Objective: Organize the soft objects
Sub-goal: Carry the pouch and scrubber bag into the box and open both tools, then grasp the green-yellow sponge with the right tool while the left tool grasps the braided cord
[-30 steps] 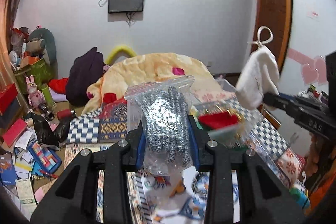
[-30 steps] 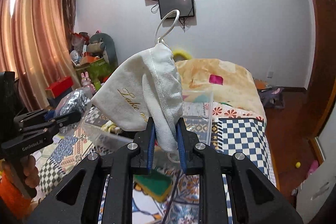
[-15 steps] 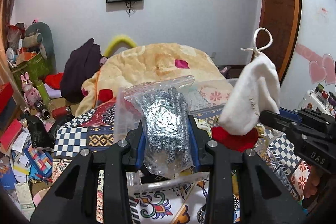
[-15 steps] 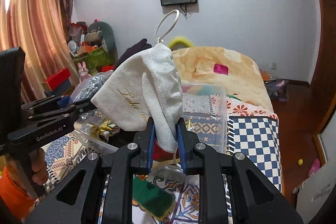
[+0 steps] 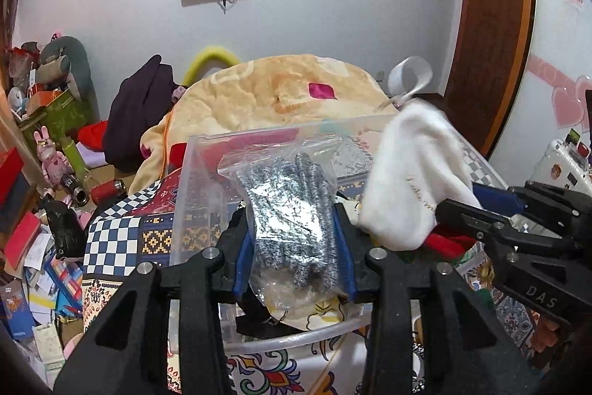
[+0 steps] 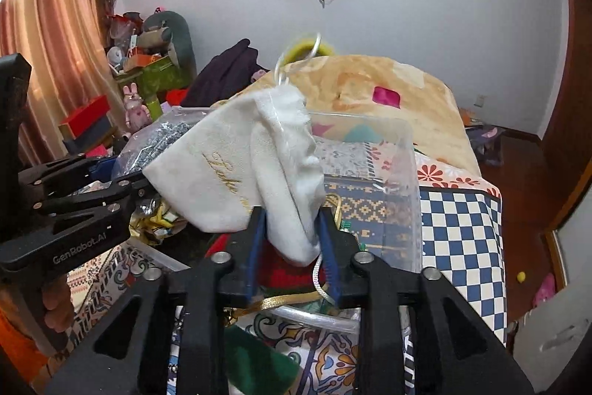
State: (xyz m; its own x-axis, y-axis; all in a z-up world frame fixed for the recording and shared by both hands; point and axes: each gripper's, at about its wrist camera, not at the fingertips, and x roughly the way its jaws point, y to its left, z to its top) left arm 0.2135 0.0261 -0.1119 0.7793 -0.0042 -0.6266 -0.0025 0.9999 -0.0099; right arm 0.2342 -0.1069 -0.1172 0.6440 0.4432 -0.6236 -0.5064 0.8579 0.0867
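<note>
My left gripper (image 5: 294,247) is shut on a clear plastic bag of speckled grey knit gloves (image 5: 292,210), held over the clear plastic bin (image 5: 199,180). My right gripper (image 6: 292,243) is shut on a white velvet drawstring pouch (image 6: 236,173) with gold lettering and a cord loop, also held over the bin (image 6: 403,180). In the left wrist view the pouch (image 5: 407,180) hangs just right of the glove bag, held by the right gripper (image 5: 466,210). In the right wrist view the left gripper (image 6: 129,180) and glove bag (image 6: 159,139) are at the left. The bin holds red, yellow and black soft items.
The bin sits on a patterned patchwork cloth (image 5: 118,239). A yellow blanket heap (image 5: 281,99) lies behind it. Clutter of boxes, toys and papers (image 5: 40,210) fills the floor at the left. A green item (image 6: 259,369) lies in front of the bin. A wooden door (image 5: 488,24) stands at the right.
Both grippers have moved forward and down toward the bin with their loads. The pouch and the glove bag now hang over the bin's opening, closer together.
</note>
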